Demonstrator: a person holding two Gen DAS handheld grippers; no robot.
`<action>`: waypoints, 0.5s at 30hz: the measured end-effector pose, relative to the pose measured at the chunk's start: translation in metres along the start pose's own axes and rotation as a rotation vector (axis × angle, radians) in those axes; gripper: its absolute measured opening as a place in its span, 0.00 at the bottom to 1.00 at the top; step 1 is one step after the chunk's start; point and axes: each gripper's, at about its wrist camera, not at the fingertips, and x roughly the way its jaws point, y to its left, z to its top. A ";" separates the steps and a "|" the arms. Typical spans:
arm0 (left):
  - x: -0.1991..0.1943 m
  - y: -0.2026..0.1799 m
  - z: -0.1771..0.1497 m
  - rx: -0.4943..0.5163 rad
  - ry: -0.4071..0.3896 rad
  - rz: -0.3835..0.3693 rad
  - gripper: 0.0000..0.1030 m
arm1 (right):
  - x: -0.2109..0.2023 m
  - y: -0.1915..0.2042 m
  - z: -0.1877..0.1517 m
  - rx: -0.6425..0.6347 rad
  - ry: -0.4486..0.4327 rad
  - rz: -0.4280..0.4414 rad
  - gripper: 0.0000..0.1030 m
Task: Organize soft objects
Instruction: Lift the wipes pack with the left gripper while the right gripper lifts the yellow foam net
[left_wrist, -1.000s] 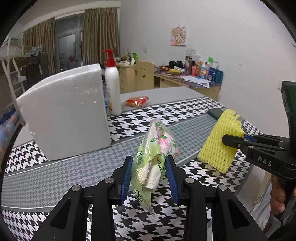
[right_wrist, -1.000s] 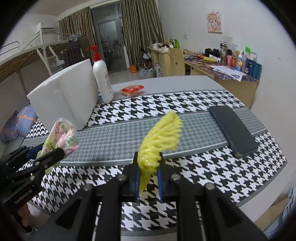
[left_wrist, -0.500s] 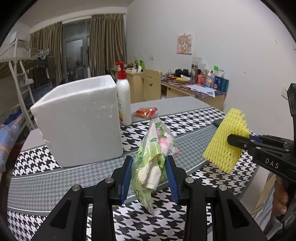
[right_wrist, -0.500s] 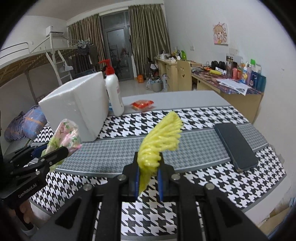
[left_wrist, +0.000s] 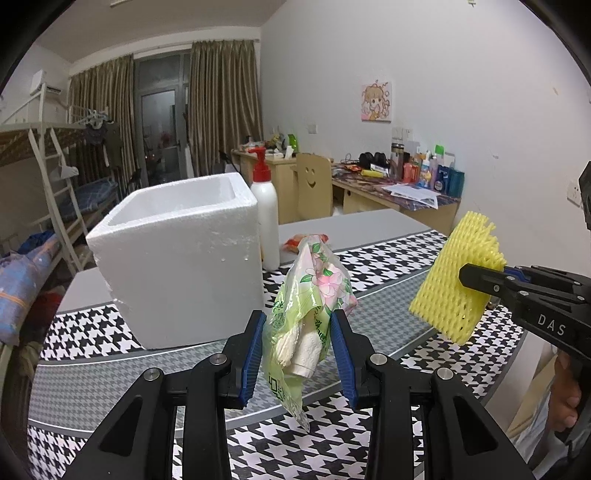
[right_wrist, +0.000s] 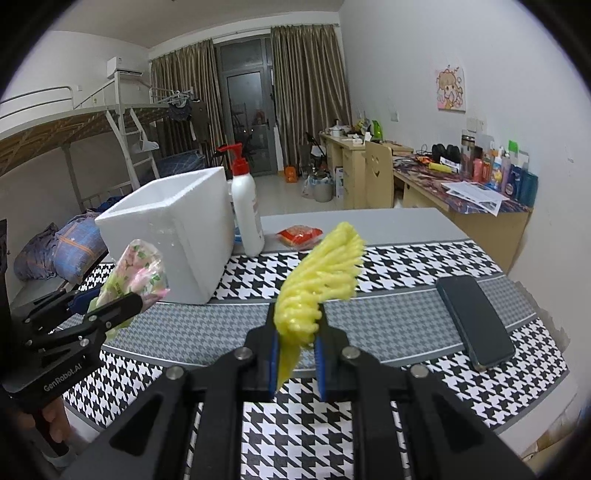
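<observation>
The left gripper is clamped on a crinkly green plastic packet printed with pink flowers, its blue pads pressing both sides; pale folded cloth shows through the film, and the packet's lower tail hangs free above the table. The right gripper is clamped tight on a yellow foam mesh sleeve, squashed flat between the pads and fanning out above them. Both are held in the air over the table covered in black-and-white houndstooth cloth. Ahead stands an open-topped white polystyrene box with grainy, thick walls; its floor is hidden. Just behind it stands a white pump bottle with a red nozzle, partly hidden by the box. A dark flat phone lies on the cloth. A small red-orange packet lies farther back, its print too small to read.
</observation>
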 end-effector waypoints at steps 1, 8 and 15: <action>0.000 0.000 0.000 -0.001 -0.001 0.001 0.37 | -0.001 0.001 0.001 -0.003 -0.003 0.001 0.19; -0.005 0.003 0.004 0.006 -0.013 0.015 0.37 | -0.002 0.007 0.006 -0.023 -0.015 0.012 0.19; -0.009 0.009 0.011 0.018 -0.027 0.037 0.37 | -0.004 0.016 0.015 -0.038 -0.040 0.035 0.19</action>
